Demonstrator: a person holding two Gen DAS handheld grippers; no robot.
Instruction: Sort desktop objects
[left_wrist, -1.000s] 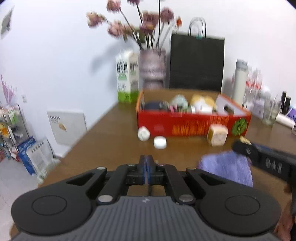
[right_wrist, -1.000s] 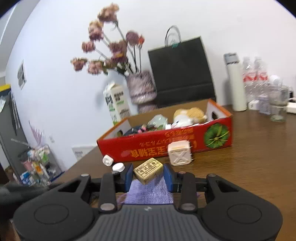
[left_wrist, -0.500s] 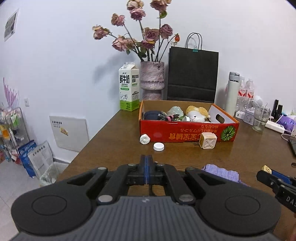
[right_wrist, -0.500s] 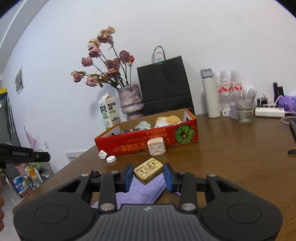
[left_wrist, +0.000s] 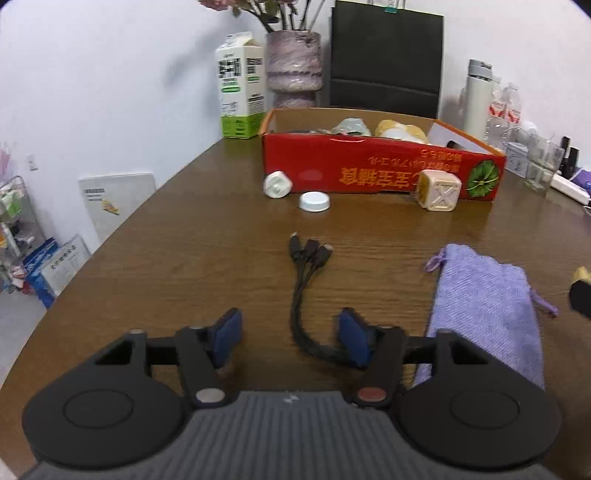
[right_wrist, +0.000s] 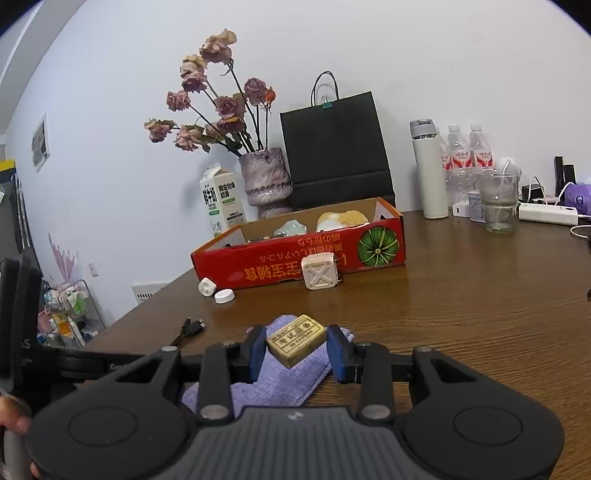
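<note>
My left gripper (left_wrist: 290, 321) hangs low over the brown table (left_wrist: 192, 258) with its jaws opening. A black multi-plug cable (left_wrist: 306, 266) lies on the table between the blue pads (left_wrist: 229, 332), close to the right one, and they do not press on it. My right gripper (right_wrist: 296, 332) is shut on a tan stamped block (right_wrist: 295, 341), held just above a purple drawstring pouch (right_wrist: 280, 380). The red cardboard box (right_wrist: 288, 266) stands further back with several items inside. In front of it sit a cream cube (right_wrist: 319, 273) and two white caps (right_wrist: 224, 295).
Behind the box stand a milk carton (left_wrist: 240, 85), a vase (left_wrist: 293, 66) and a black paper bag (left_wrist: 386, 59). A flask (right_wrist: 428, 170), bottles, a glass (right_wrist: 496, 203) and a power strip (right_wrist: 546, 214) crowd the far right. The table's left edge drops to the floor.
My left gripper has sunk toward the table and its jaws have parted from shut; the cable now shows between them. The right gripper has drawn back from the box, still gripping the block.
</note>
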